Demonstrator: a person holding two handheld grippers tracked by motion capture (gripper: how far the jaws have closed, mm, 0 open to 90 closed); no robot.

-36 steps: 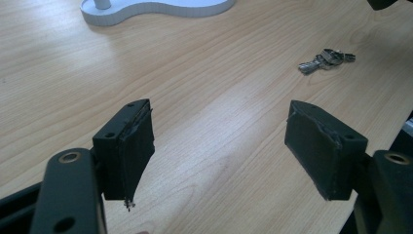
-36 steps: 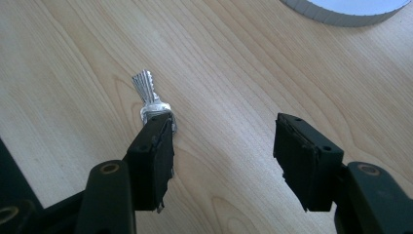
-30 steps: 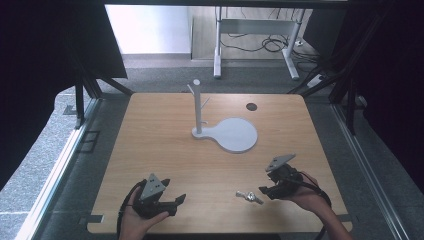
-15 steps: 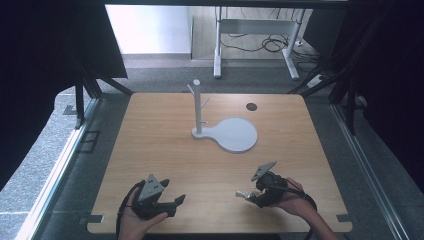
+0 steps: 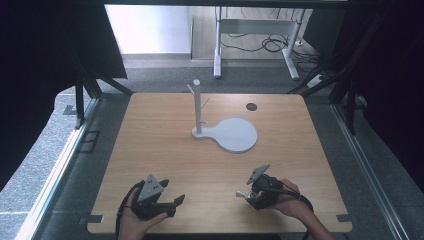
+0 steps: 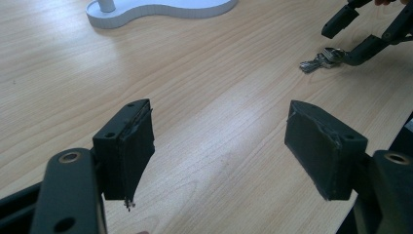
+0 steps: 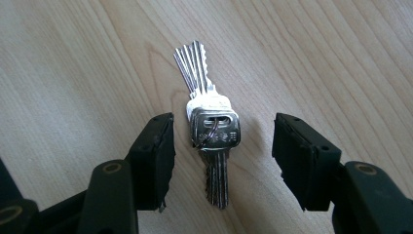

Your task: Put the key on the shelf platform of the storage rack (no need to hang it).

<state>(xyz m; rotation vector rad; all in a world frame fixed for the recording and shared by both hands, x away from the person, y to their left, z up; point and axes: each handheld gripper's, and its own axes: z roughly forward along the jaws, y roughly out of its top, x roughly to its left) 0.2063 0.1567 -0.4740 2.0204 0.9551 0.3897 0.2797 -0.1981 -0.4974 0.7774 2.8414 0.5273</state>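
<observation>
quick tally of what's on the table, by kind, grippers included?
Bunch of keys: 1
White stand with peg post: 1
Grippers: 2, left gripper and right gripper, both open; the keys lie flat between the right one's jaws, untouched
Total: 4

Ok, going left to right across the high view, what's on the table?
left gripper → white stand's post → its round base → bunch of keys → dark hole in the tabletop → right gripper

The flat head of the topmost silver metal key (image 7: 215,130) in the bunch on the table bears stamped marks too faint to read.
</observation>
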